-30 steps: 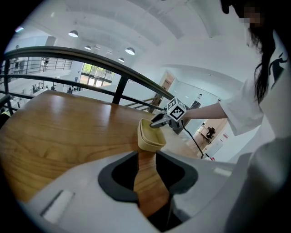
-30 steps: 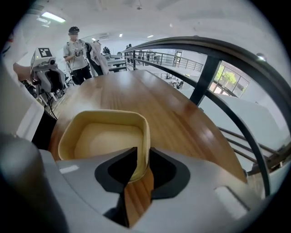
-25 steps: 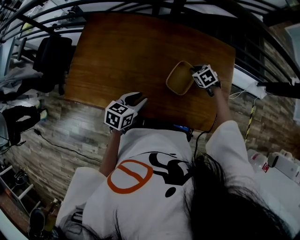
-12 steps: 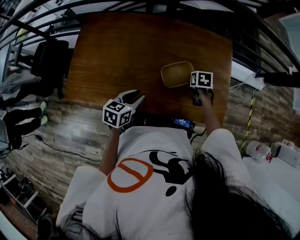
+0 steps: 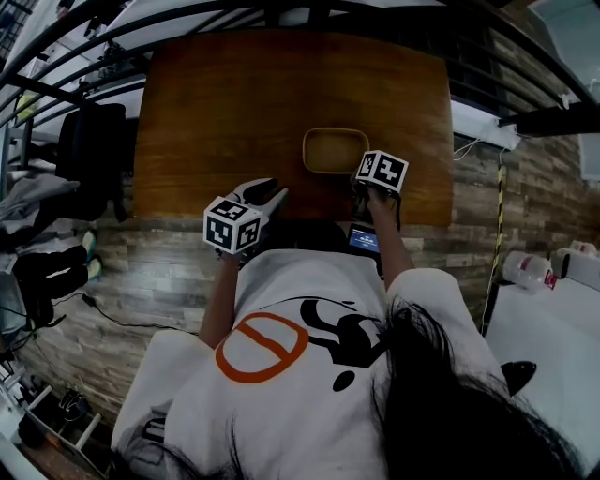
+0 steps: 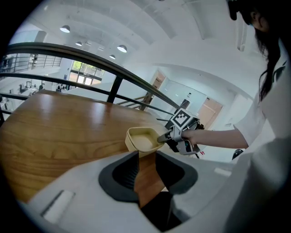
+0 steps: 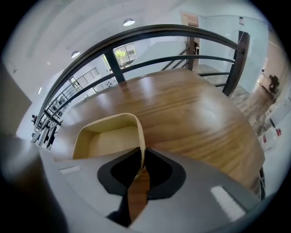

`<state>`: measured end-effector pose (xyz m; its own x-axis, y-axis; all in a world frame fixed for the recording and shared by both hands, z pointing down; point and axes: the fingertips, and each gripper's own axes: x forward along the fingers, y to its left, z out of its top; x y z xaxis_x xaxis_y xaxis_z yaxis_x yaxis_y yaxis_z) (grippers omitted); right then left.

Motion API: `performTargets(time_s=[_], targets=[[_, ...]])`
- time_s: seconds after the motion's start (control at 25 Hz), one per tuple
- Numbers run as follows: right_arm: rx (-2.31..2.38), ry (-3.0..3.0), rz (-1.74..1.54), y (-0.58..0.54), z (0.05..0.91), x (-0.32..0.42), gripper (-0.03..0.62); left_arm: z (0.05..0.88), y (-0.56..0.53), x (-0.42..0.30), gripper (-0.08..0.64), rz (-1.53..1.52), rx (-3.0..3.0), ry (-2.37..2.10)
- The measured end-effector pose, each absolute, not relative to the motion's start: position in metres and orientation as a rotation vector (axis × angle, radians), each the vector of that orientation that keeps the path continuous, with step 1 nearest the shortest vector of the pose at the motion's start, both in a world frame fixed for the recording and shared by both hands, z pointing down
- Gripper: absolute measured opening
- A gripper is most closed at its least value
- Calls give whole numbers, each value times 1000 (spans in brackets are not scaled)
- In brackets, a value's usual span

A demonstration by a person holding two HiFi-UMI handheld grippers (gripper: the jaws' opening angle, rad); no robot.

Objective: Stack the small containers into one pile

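One small tan container [image 5: 335, 150] rests on the wooden table [image 5: 234, 103] near its front edge. My right gripper [image 5: 360, 174] is shut on the container's near right rim; in the right gripper view the thin wall [image 7: 142, 150] stands pinched between the jaws, with the container [image 7: 109, 136] to the left. My left gripper [image 5: 272, 195] hovers at the table's front edge, left of the container, open by a narrow gap with nothing in it. The left gripper view shows the container [image 6: 143, 139] ahead of that gripper [image 6: 146, 157], with the right gripper [image 6: 166, 136] holding it. No other container is visible.
A black metal railing [image 5: 281, 14] runs round the table's far side. A dark chair [image 5: 89, 141] stands left of the table. A small lit device [image 5: 364, 240] sits by the person's body below the table edge. Wood-plank floor [image 5: 525, 187] surrounds the table.
The right gripper has dragged the container leftward and closer to the table's front edge. The left gripper has hardly moved.
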<state>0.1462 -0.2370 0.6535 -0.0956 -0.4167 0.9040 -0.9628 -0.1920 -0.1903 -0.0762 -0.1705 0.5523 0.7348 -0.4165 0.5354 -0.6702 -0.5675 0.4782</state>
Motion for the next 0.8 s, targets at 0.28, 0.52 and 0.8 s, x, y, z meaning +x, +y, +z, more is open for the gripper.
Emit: performTargets(time_s=[0.28, 0.52, 0.8], targets=[[1626, -1649, 1391, -219, 642, 129, 207, 544, -150, -78, 120, 508, 2306, -726], [1745, -1743, 1378, -192, 611, 126, 154, 536, -133, -85, 120, 518, 2363, -653], [1765, -1984, 1294, -148, 557, 99, 112, 520, -113, -71, 120, 511, 2465, -564]])
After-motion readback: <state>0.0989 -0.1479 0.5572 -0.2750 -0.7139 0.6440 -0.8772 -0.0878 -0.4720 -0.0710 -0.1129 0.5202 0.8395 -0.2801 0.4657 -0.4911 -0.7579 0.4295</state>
